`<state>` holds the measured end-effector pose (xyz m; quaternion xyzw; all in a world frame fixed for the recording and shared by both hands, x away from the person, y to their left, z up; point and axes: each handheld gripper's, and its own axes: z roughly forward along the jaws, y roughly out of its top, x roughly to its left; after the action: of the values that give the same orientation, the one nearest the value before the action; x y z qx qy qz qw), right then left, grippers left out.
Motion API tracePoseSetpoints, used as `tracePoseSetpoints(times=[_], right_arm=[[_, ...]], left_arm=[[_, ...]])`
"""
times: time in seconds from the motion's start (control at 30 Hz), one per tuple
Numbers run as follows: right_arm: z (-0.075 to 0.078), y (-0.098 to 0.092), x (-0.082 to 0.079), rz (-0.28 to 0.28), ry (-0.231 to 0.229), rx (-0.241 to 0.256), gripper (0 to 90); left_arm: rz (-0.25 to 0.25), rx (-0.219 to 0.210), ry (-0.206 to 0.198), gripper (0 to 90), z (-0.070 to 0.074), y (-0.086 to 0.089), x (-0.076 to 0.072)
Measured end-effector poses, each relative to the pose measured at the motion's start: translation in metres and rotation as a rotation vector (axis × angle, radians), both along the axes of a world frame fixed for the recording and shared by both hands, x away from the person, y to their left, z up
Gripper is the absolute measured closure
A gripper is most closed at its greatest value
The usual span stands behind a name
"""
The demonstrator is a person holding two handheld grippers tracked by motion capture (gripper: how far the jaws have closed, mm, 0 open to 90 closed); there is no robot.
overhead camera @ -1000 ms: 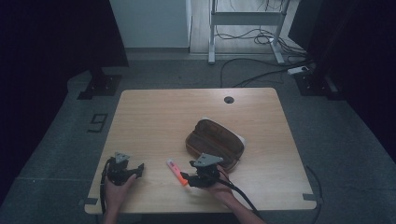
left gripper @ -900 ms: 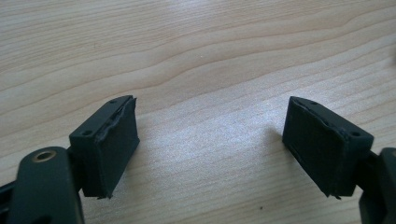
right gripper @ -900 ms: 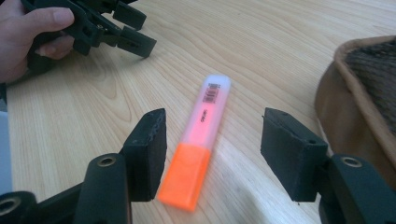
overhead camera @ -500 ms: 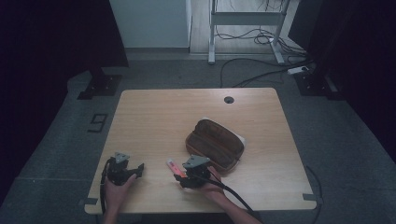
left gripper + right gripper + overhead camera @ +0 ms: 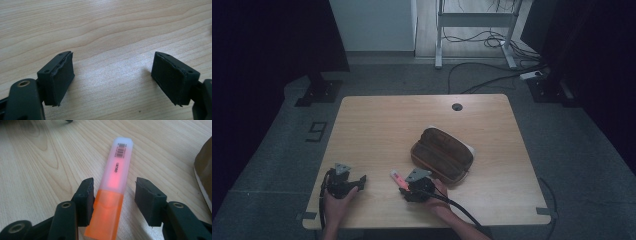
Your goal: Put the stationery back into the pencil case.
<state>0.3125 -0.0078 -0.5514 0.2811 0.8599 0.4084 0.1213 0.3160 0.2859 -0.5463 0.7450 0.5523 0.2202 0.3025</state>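
An orange highlighter (image 5: 117, 177) with a frosted pale cap lies flat on the wooden table (image 5: 377, 130). My right gripper (image 5: 115, 183) straddles its orange end. One jaw rests against the highlighter and the other stands a small gap off, so the gripper is open. From above, the highlighter (image 5: 396, 178) pokes out to the left of the right gripper (image 5: 408, 187). My left gripper (image 5: 112, 77) is open over bare wood near the front left of the table, where the high view shows this left gripper (image 5: 354, 183) in a hand.
A brown zipped pencil case (image 5: 442, 155) lies just right of the right gripper, its edge visible as the brown case (image 5: 203, 167) close by. A cable hole (image 5: 457, 107) sits at the table's far edge. The front edge is near both hands.
The right gripper has slid left along the table until its jaws flank the highlighter. The left gripper has stayed in place.
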Motion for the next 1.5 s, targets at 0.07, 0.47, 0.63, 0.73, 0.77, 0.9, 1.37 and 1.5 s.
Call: tracePoseSetpoints(times=[0.07,0.47,0.63,0.73,0.77,0.9,1.37,1.5], right_arm=[[0.0,0.0,0.0,0.0,-0.008,-0.007,50.3],[0.001,-0.003,0.002,-0.025,-0.007,-0.008,65.4],[0.003,-0.007,0.003,-0.02,0.013,0.018,65.6],[0.009,-0.011,0.003,-0.008,0.009,0.056,65.7],[0.009,-0.011,0.003,-0.008,0.009,0.056,65.7],[0.022,-0.021,0.002,0.017,-0.006,0.115,65.7],[0.054,-0.062,0.011,-0.01,-0.049,0.207,65.7],[0.063,-0.079,0.015,-0.034,-0.069,0.232,65.7]], left_arm=[[0.0,0.0,0.0,18.1,0.0,0.0,0.0],[0.0,0.0,0.0,18.1,0.0,0.0,0.0],[0.0,-0.003,0.0,18.1,0.0,0.0,0.0],[0.001,-0.003,-0.001,18.1,0.0,0.0,0.0],[0.001,-0.003,-0.001,18.1,0.0,0.0,0.0],[-0.001,-0.001,0.001,18.1,0.0,0.0,0.0],[0.0,-0.003,0.001,18.1,0.0,0.0,0.0],[-0.001,-0.001,0.001,18.1,0.0,0.0,0.0]])
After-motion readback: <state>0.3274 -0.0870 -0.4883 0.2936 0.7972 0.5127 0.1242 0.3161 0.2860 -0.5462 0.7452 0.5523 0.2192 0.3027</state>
